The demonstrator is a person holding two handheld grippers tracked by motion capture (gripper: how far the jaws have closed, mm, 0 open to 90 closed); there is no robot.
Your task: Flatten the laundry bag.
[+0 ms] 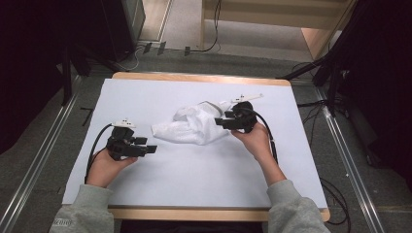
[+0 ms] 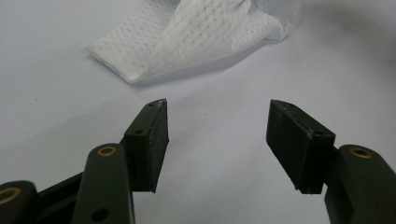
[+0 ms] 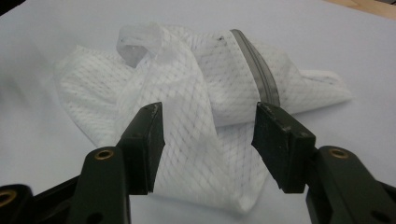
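Mesh bag: I see a white mesh bag (image 1: 194, 125) lying crumpled near the middle of the table (image 1: 204, 179), on its pale sheet. It is bunched into folds, and a grey strip (image 3: 259, 70) runs across its upper part in the right gripper view — a zip band or a hem, I cannot say which from here.

Right gripper: my right gripper (image 1: 217, 121) sits at the bag's right edge, held by the right hand (image 1: 253, 138). In its own view (image 3: 208, 135) the jaws stand apart with the mesh between them, a fold of netting running up through the gap. Neither pad is pressed on the cloth, as far as I can judge.

Left gripper: my left gripper (image 1: 150, 148) is held low over the bare sheet by the left hand (image 1: 104, 165), to the left of the bag and a little nearer the person. Its own view (image 2: 217, 135) shows the jaws spread wide with nothing between them but the table — the bag's near corner (image 2: 126, 70) lies ahead of the tips, not touching them.

Cables: a black cable (image 1: 94, 143) trails from the left gripper back past the wrist.

Sleeves: grey sleeves (image 1: 85, 211) come in from the near edge of the table.
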